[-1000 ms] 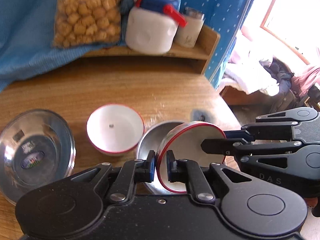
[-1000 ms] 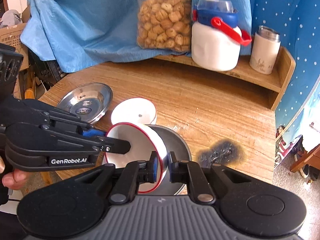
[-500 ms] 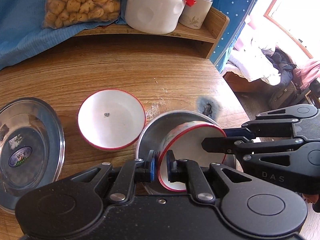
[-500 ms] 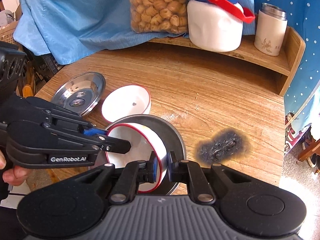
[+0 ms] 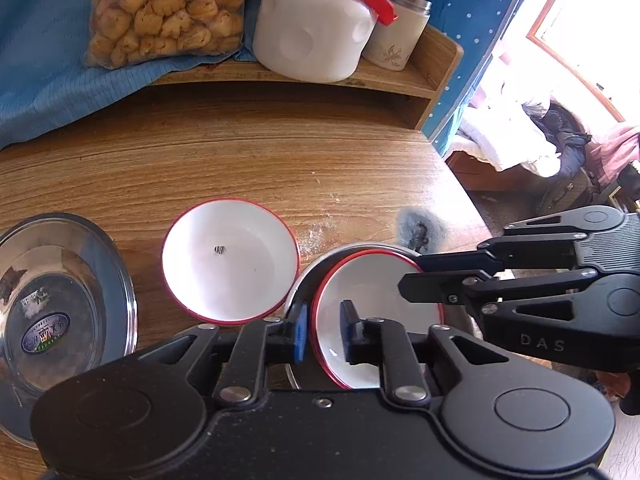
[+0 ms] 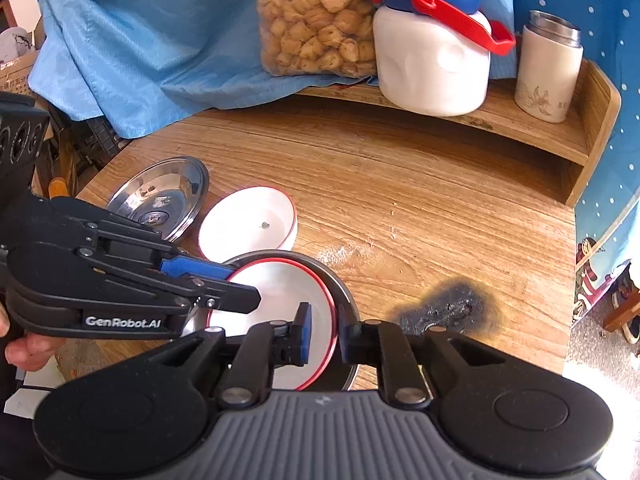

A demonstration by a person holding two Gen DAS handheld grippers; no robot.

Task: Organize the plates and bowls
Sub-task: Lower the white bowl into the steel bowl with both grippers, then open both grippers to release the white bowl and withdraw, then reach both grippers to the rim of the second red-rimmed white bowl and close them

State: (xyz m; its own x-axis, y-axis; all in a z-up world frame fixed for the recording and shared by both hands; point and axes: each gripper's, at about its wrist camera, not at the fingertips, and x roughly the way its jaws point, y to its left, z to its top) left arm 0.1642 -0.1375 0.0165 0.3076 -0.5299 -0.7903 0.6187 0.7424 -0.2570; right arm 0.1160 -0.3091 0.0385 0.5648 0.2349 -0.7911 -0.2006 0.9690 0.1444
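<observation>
While I watch both wrist views, reading from left to right:
Steel plate [image 5: 60, 312]: lies flat at the left end of the bench [image 5: 280, 152], well apart from both tools, a sticker at its middle.
Loose bowl [image 5: 230, 260]: white with a red rim, upright on the bench between the steel plate and the steel bowl, its rim just beside the steel bowl's; untouched by either tool.
Left gripper [image 5: 323, 332]: my jaws have just been opening and now stand a little apart, straddling the near rim of the red-rimmed bowl [image 5: 372, 292]. One blue pad sits outside the rim, the other inside. I see a slim gap at the outer pad, so I read no pinch here.
Red-rimmed bowl: sits upright and nearly level inside the steel bowl [image 6: 344, 292], whose grey rim shows around its far side.
Right gripper [image 6: 325, 332]: these jaws have also just been opening and are parted slightly across the same bowl's rim on its right side. The red edge runs through the gap; whether the outer pad brushes the rim I cannot tell.
Burn mark [image 6: 444, 308]: a dark scorched patch on the bench just right of the steel bowl.
Shelf [image 6: 540, 136]: at the back, carrying a bag of snacks [image 6: 316, 20], a white jug [image 6: 434, 68] with a red handle, and a small white flask [image 6: 548, 76].
</observation>
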